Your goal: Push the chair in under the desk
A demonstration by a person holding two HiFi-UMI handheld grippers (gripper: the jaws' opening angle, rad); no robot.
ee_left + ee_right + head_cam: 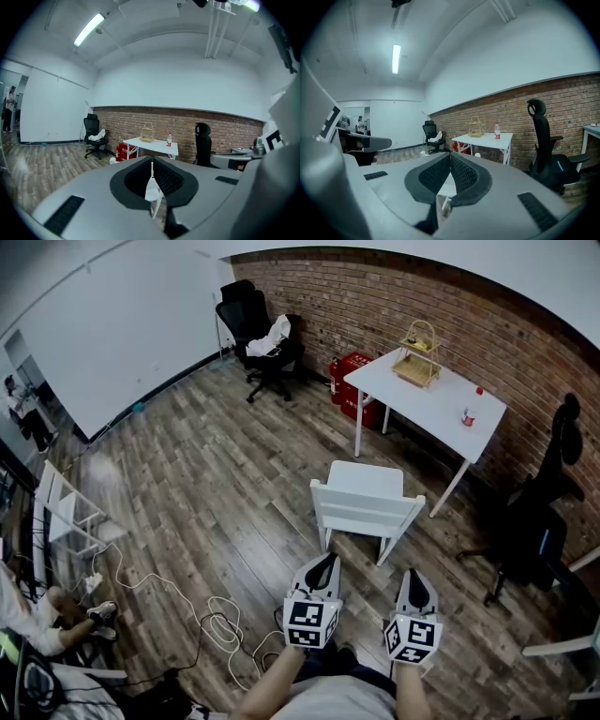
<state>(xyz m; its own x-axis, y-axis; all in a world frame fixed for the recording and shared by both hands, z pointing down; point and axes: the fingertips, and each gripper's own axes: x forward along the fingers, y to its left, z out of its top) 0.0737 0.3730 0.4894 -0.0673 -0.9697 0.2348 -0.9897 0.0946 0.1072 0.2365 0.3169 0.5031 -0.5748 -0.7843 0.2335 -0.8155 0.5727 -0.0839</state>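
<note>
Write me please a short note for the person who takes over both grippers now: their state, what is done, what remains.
Left gripper: shut, empty, just short of the chair.
Right gripper: shut, empty, also short of it.
Chair: stands apart from the desk, its back toward you.
Done: nothing yet; the chair is untouched.
Left: set both grippers against the chair's back and push it under the desk.

Head view steeply downward, gripper views nearly level, all sharing desk (427, 399), brick wall (375, 306)
</note>
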